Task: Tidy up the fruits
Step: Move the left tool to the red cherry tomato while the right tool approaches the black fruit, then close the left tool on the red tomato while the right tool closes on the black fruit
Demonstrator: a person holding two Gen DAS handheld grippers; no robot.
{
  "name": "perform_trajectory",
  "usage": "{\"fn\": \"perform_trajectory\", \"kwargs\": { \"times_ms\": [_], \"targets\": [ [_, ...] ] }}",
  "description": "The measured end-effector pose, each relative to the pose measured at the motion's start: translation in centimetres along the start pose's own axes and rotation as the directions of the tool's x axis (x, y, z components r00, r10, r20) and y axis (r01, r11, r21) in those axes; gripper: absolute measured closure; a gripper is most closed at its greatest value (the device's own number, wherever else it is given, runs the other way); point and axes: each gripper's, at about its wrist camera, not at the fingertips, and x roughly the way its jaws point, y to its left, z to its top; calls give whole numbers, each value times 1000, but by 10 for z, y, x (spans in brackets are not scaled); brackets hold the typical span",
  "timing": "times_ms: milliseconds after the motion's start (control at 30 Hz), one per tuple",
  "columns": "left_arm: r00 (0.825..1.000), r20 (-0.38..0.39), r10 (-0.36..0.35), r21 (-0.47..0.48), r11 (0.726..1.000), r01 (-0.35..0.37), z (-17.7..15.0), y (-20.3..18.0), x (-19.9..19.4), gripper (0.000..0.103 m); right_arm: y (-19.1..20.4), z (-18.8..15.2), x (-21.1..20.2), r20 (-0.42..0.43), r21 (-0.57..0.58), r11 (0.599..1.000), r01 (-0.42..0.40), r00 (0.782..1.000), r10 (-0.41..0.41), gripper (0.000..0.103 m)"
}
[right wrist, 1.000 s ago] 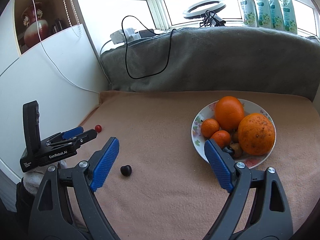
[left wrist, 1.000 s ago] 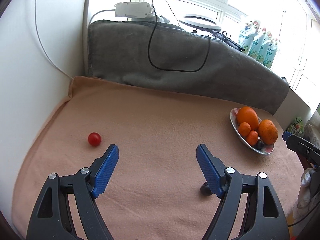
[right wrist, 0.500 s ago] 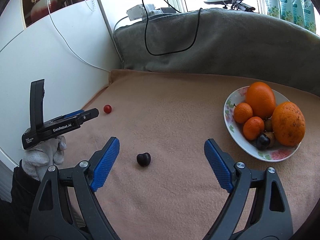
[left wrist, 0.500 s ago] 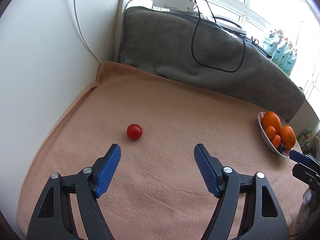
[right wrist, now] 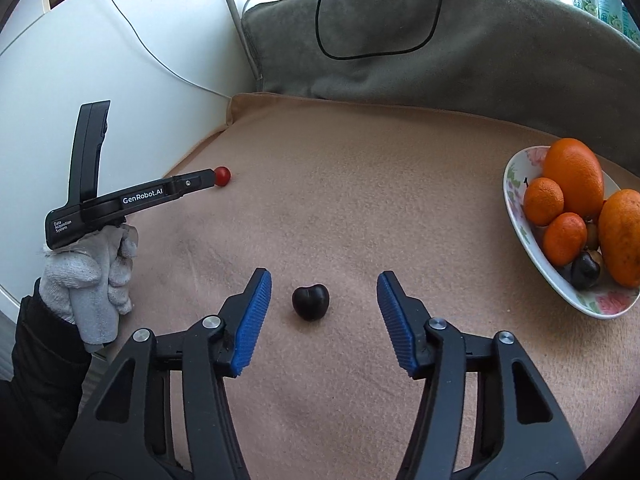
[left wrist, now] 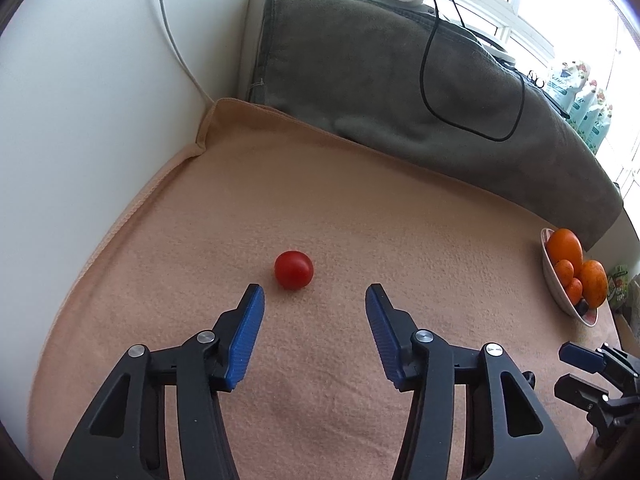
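Most fruit is already on the plate: oranges, small mandarins and a dark fruit, off to the right of the right gripper's fingers. Two strays are left on the peach blanket.

Left gripper: fingers spread, empty. The small red tomato sits just ahead of the tips, nearer the left pad, not yet between them.

Right gripper: fingers spread, empty. The dark cherry lies between the blue pads, closer to the left one, untouched.

Materials: tomato is smooth, glossy, round, so likely rolls. Cherry is heart-shaped with a shiny skin. Pads are ribbed, blanket is fuzzy and soft. Plate is glazed with a floral print and a shallow rim.
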Motion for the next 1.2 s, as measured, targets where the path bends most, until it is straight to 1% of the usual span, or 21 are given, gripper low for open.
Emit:
{"fn": "perform_trajectory", "kwargs": {
  "times_ms": [33, 100, 233, 300, 467, 800, 833, 1200],
  "targets": [
    [1000, -6, 1, -2, 1000, -1, 1, 1, 3, 56, 1, -2, 1, -6, -4, 1000, -1, 1000, 1, 50],
    [1000, -12, 0, -3, 1000, 0, 2, 3, 7, 58, 2, -3, 7, -17, -10, 1000, 2, 1000, -2, 54],
    [1000, -25, -4, -11, 1000, 3, 4, 7, 13, 59, 0, -7, 12, -34, -8, 1000, 0, 999, 0, 61],
    [1000, -29, -6, -15, 1000, 5, 6, 9, 16, 60, 0, -9, 14, -41, -6, 1000, -2, 999, 2, 61],
    [999, -41, -7, -25, 1000, 6, 8, 12, 20, 64, 0, -10, 16, -45, -22, 1000, -4, 999, 3, 66],
    [998, -58, 4, -19, 1000, -5, 15, 15, 34, 66, 6, -12, 14, -51, -55, 998, -7, 999, 4, 71],
    [998, -59, 4, -19, 1000, -5, 16, 16, 35, 68, 6, -12, 15, -52, -56, 998, -8, 999, 5, 72],
    [998, -67, 10, -19, 1000, -11, 18, 17, 40, 77, 8, -11, 19, -69, -65, 998, 7, 998, -11, 73]
  ]
}}
